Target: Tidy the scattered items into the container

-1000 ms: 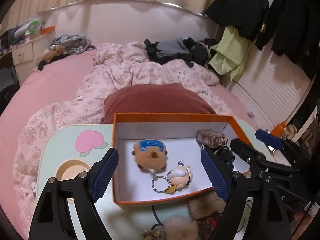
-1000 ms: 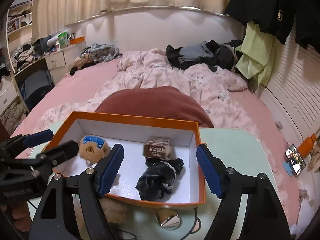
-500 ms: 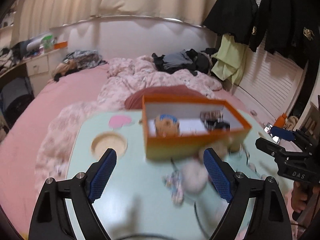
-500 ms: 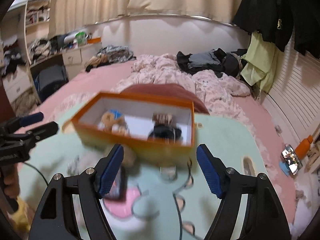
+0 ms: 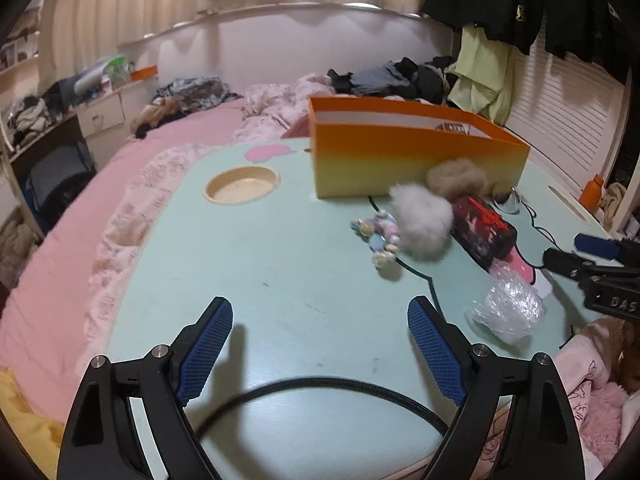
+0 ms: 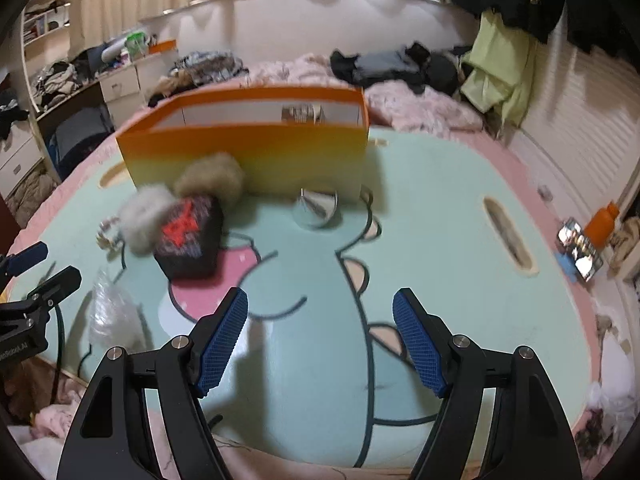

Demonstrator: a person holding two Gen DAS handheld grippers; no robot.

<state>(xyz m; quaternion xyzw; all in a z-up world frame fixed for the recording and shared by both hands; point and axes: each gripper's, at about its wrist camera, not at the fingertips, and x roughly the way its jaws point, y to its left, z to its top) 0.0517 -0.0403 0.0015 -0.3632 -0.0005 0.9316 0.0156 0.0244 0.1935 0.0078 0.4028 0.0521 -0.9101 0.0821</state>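
Both grippers pull back from the box [image 5: 416, 160], left gripper [image 5: 320, 344] just widening, right gripper [image 6: 320, 340] spread, both empty; white pompom [image 5: 422, 226] beside the box looks light, squashy — pinch its middle.

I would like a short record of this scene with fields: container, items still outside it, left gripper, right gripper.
container: orange cardboard box, open top, standing on the pale green lap table
items outside: white fluffy pompom, beige fluffy pompom, black pouch with red print, pastel bead charm, clear crumpled plastic wrap, shiny silver cone
left gripper: open, nothing between its fingers, jaws have just been opening
right gripper: open, nothing held
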